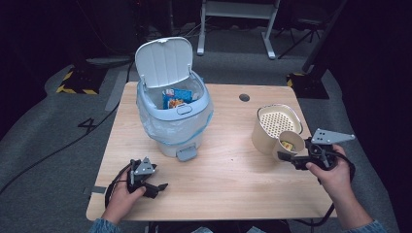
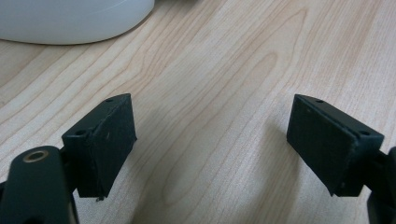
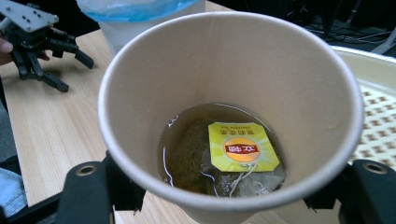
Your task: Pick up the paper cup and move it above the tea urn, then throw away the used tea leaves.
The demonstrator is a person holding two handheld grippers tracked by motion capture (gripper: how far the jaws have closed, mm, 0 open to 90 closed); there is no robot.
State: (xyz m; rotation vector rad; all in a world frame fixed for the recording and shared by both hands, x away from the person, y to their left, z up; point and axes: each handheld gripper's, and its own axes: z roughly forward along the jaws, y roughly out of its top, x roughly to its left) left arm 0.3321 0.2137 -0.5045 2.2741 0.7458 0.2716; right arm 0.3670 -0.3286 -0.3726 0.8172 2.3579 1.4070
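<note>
Two grippers: our right gripper [image 1: 290, 156] clamps paper cup [image 3: 231, 116] with tea bag [image 3: 243, 148]; left gripper [image 2: 212, 147] wide at 7 o'clock. Next, probably drain into strainer tub [image 1: 277, 121].

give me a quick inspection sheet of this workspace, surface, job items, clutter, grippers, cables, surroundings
surface: light wooden table, round cable hole near the far edge.
job's things: paper cup holding a tea bag in a little liquid; pedal bin with lid up, lined with a bag, a blue packet inside; beige container with a perforated strainer insert beside the cup.
clutter: nothing seen.
grippers: left hand-held gripper open, over bare table; right hand-held gripper shut on the paper cup.
cables: one trails from each gripper; another crosses the floor at left.
surroundings: grey carpet, dark room, white stand legs behind the table, yellow-black striped base at far left.
</note>
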